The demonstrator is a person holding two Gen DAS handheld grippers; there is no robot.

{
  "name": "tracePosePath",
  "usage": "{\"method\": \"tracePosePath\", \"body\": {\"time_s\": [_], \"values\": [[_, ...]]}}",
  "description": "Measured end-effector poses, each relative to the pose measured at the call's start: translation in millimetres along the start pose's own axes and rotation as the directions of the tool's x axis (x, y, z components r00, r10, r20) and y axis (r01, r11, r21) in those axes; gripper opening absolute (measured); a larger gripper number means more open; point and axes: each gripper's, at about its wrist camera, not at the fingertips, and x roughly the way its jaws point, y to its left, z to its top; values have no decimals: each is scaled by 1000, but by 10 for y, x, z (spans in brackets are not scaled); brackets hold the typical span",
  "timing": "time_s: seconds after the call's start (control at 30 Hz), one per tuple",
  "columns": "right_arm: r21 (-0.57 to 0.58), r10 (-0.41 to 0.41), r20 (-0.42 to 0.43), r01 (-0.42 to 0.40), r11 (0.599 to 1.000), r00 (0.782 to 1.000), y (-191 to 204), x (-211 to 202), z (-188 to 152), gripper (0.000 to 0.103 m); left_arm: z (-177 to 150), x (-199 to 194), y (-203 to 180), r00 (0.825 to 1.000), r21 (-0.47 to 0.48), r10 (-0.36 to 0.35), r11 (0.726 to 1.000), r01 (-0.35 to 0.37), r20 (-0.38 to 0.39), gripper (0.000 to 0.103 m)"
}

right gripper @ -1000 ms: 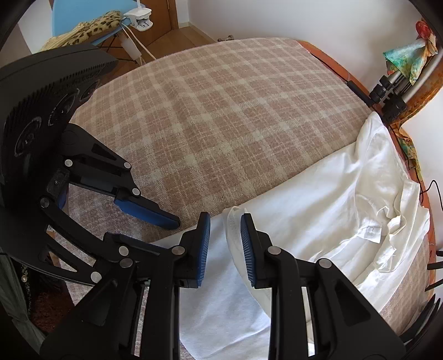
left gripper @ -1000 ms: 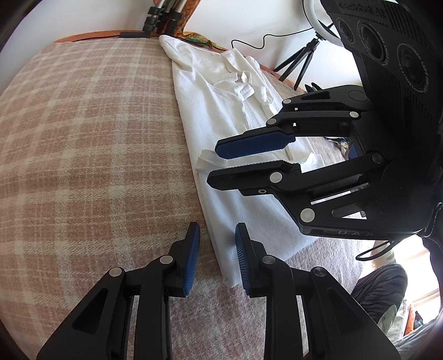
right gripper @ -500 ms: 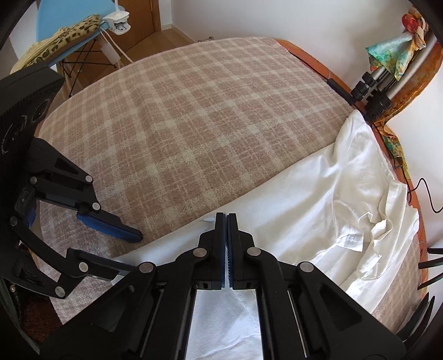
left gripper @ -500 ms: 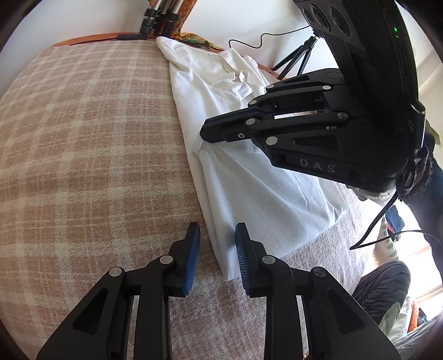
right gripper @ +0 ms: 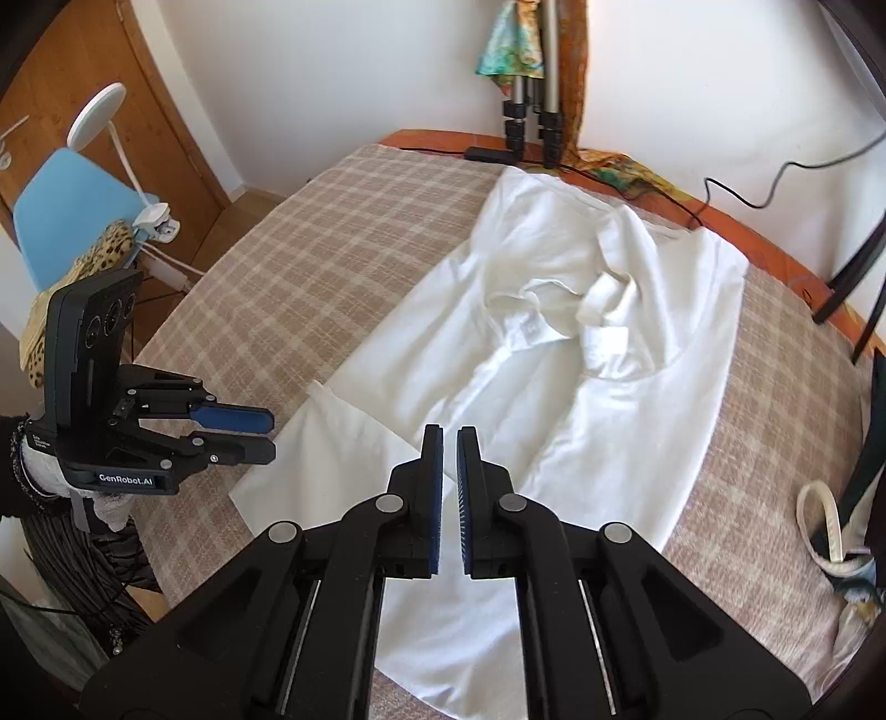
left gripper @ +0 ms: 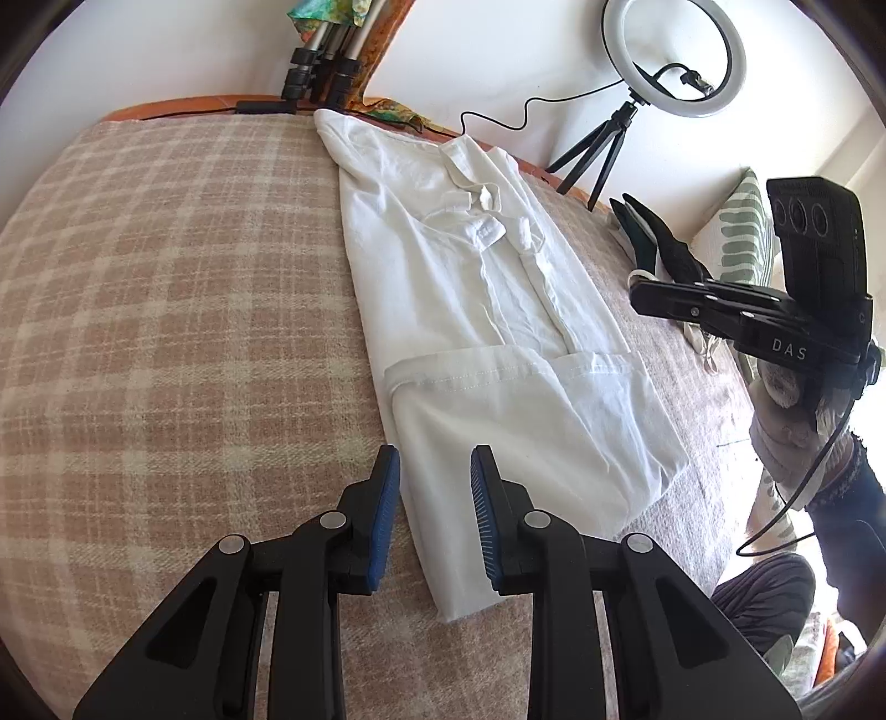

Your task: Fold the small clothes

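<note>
The left hand-held gripper (left gripper: 432, 487) hangs with its blue-padded jaws partly open. The near left edge of the white shirt (left gripper: 498, 332) lies below the gap between them; the pads press on nothing, and whether they touch the cloth cannot be told. The right hand-held gripper (right gripper: 449, 476) shows its two pads almost together, only a thin slit between them and nothing in it; the jaws are opening slightly. In the left wrist view it hovers at about three o'clock, off the shirt's right side, borne by a person's hand (left gripper: 786, 421) in a light glove.

The shirt lies lengthwise on the bed (left gripper: 138, 332), running from six o'clock toward twelve in the left wrist view, collar at the far end. Its near hem part is folded back over the body, making a straight stitched edge across the cloth. The sleeves are gathered near the collar.

The bed carries a beige and white checked cover. At its far edge stand tripod legs (left gripper: 321, 61) with a coloured scarf (right gripper: 509, 50). At one o'clock a ring light (left gripper: 678, 55) stands on a small tripod against the white wall. In the right wrist view a blue chair (right gripper: 66, 216) and a wooden door (right gripper: 83, 83) sit at ten o'clock.
</note>
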Motion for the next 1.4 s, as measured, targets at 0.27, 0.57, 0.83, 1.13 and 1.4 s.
{"method": "tracePosePath", "body": {"time_s": [0.27, 0.57, 0.83, 1.13, 1.4], "values": [[89, -53, -55, 58, 994, 997, -376, 59, -580, 5, 113, 243, -42, 990, 80, 139, 987, -137, -12, 24], [261, -102, 12, 95, 961, 995, -955, -2, -492, 7, 626, 88, 214, 980, 39, 168, 984, -173, 104, 24], [228, -36, 86, 15, 974, 996, -1202, 48, 282, 24, 1298, 321, 418, 980, 27, 155, 987, -159, 129, 24], [89, 65, 71, -71, 994, 995, -1027, 657, 1497, 39, 1576, 648, 396, 978, 115, 161, 977, -177, 134, 24], [-14, -9, -61, 8, 1000, 998, -836, 1614, 1825, 39, 1747, 697, 676, 973, 79, 174, 979, -187, 150, 24]]}}
